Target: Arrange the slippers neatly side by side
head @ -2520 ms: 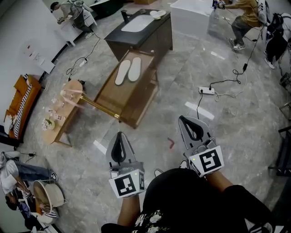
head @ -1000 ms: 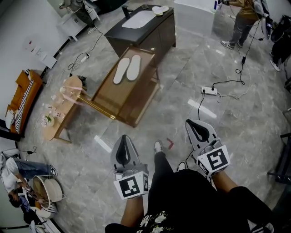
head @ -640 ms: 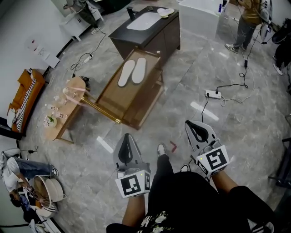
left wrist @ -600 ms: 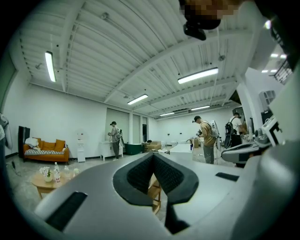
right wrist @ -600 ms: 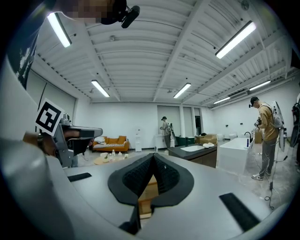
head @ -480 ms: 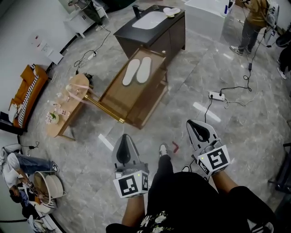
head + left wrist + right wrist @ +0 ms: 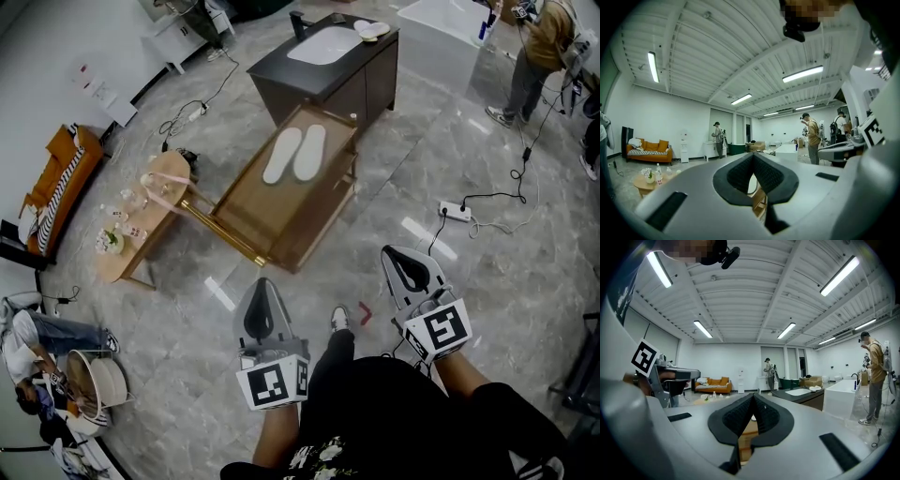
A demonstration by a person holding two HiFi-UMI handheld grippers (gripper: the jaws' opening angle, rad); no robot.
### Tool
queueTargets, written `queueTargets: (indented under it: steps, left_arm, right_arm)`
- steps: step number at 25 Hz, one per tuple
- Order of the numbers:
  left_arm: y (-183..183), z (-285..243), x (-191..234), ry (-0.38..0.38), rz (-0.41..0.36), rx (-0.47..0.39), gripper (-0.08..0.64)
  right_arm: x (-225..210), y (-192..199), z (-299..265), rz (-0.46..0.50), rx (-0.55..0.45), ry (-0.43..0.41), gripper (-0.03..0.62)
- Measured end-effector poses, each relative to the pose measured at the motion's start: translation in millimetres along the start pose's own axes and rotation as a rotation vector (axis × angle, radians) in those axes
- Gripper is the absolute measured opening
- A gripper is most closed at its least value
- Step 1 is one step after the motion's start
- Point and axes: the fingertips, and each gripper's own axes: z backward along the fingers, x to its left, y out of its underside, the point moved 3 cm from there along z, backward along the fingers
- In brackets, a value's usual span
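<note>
Two white slippers (image 7: 295, 154) lie side by side, soles down, on a low wooden table (image 7: 272, 211) in the middle of the floor in the head view. My left gripper (image 7: 262, 282) and right gripper (image 7: 393, 251) are held level in front of the person, well short of that table and pointing towards it. Both are shut, with nothing between the pads. In the left gripper view the left gripper (image 7: 753, 157) has its jaws meeting, with a bit of the wooden table (image 7: 760, 202) showing below them. The right gripper (image 7: 752, 397) looks the same in the right gripper view.
A dark vanity cabinet (image 7: 361, 80) with a sink stands just behind the wooden table. A small round side table (image 7: 141, 225) and an orange sofa (image 7: 58, 183) are at the left. A power strip (image 7: 457, 210) with cables lies at the right, near a standing person (image 7: 539, 47).
The person has walked on, with one shoe now stepping out between the grippers. The slipper table has drifted right and slightly down in the head view. Both grippers stay shut.
</note>
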Motion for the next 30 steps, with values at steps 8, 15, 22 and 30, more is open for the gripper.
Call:
queueTargets:
  steps: [8,15,22,30]
  left_arm:
    - [-5,-43,14,0.052,-0.001,-0.005,0.000]
    - [-15,-78,33,0.105,-0.012,-0.038,0.000]
    - [-11,-105,51,0.135,-0.026,-0.037,0.001]
    - [-2,-124,71,0.167,-0.007,-0.039,0.000]
  right_arm:
    - [-16,-10,-38,-0.006,0.001,0.029,-0.008]
    - [-15,-16,-67,-0.003,-0.009,0.066,-0.008]
    - [-21,-12,-94,-0.017,-0.007,0.109,-0.008]
    - [-11,-18,-121,-0.001,-0.021,0.128,-0.008]
